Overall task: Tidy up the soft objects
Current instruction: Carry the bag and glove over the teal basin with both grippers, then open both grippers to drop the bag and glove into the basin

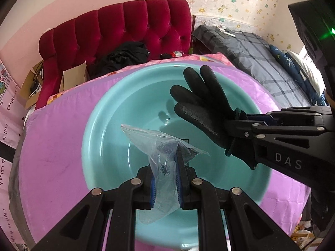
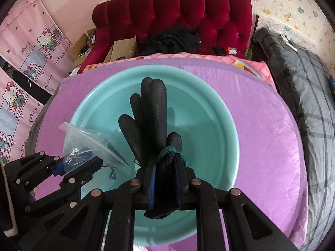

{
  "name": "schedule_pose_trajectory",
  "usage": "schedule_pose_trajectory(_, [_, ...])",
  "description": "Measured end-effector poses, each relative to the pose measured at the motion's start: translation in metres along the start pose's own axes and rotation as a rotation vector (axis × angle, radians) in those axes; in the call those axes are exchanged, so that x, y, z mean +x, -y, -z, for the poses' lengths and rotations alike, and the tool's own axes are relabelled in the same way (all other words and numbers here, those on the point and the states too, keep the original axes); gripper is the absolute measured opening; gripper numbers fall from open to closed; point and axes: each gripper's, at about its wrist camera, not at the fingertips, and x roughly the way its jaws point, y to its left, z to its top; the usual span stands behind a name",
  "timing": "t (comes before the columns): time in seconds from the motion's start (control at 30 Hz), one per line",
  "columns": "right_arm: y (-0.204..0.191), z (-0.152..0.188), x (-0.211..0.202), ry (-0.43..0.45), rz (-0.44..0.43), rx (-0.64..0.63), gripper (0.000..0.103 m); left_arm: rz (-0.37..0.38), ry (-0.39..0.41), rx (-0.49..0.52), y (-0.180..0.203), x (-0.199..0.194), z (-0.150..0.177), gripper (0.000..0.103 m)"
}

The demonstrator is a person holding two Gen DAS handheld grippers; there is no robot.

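A wide teal basin (image 1: 108,108) (image 2: 211,113) rests on a purple quilted cover (image 1: 54,129) (image 2: 261,125). Over the basin, my left gripper (image 1: 166,163) (image 2: 83,161) is shut on a clear plastic zip bag (image 1: 161,146) (image 2: 83,140) with dark bits inside. Beside it on the right, my right gripper (image 2: 165,167) (image 1: 232,127) is shut on the cuff of a black coated glove (image 2: 150,113) (image 1: 201,104), whose fingers point away over the basin's middle. The basin's inside looks bare beneath both items.
A red tufted armchair (image 1: 125,27) (image 2: 178,10) behind the cover holds black clothing (image 1: 123,56) and cardboard boxes (image 2: 123,48). A grey plaid bed (image 1: 261,58) (image 2: 303,73) lies to the right. Pink cartoon hangings (image 2: 27,48) line the left wall.
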Motion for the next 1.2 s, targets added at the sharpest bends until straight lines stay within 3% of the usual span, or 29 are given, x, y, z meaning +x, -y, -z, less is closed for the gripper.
schedule_pose_trajectory(0.47, [0.016, -0.015, 0.043, -0.058, -0.009, 0.030, 0.018, -0.009, -0.043, -0.011, -0.004, 0.040, -0.004, 0.016])
schedule_pose_trajectory(0.53, [0.014, -0.015, 0.042, -0.053, -0.021, 0.028, 0.020, -0.011, -0.043, -0.009, -0.003, 0.041, -0.004, 0.017])
schedule_pose_trajectory(0.6, [0.014, -0.016, 0.039, -0.046, -0.020, 0.029, 0.029, -0.021, -0.046, -0.004, -0.002, 0.041, -0.005, 0.017])
schedule_pose_trajectory(0.67, [0.014, -0.017, 0.037, -0.044, -0.025, 0.035, 0.036, -0.026, -0.043, -0.001, -0.001, 0.040, -0.006, 0.031])
schedule_pose_trajectory(0.73, [0.014, -0.018, 0.034, -0.032, -0.006, 0.035, 0.042, -0.024, -0.047, -0.005, 0.000, 0.040, -0.007, 0.086])
schedule_pose_trajectory(0.8, [0.013, -0.019, 0.030, -0.017, 0.016, 0.028, 0.057, -0.033, -0.014, -0.003, 0.001, 0.036, -0.007, 0.101])
schedule_pose_trajectory(0.87, [0.013, -0.020, 0.026, 0.000, 0.034, 0.030, 0.060, -0.068, 0.023, -0.008, 0.000, 0.028, -0.007, 0.103])
schedule_pose_trajectory(0.93, [0.013, -0.020, 0.022, 0.013, 0.046, 0.036, 0.074, -0.070, 0.031, -0.029, -0.004, 0.024, -0.007, 0.103])
schedule_pose_trajectory(1.0, [0.014, -0.020, 0.019, 0.027, 0.050, 0.046, 0.095, -0.072, 0.029, -0.040, -0.006, 0.021, -0.008, 0.103])
schedule_pose_trajectory(1.07, [0.013, -0.019, 0.015, 0.038, 0.046, 0.043, 0.103, -0.087, 0.027, -0.034, -0.006, 0.017, -0.006, 0.103])
schedule_pose_trajectory(1.2, [0.012, -0.014, 0.009, 0.043, 0.048, 0.039, 0.103, -0.083, 0.017, -0.044, -0.003, 0.008, 0.001, 0.103])
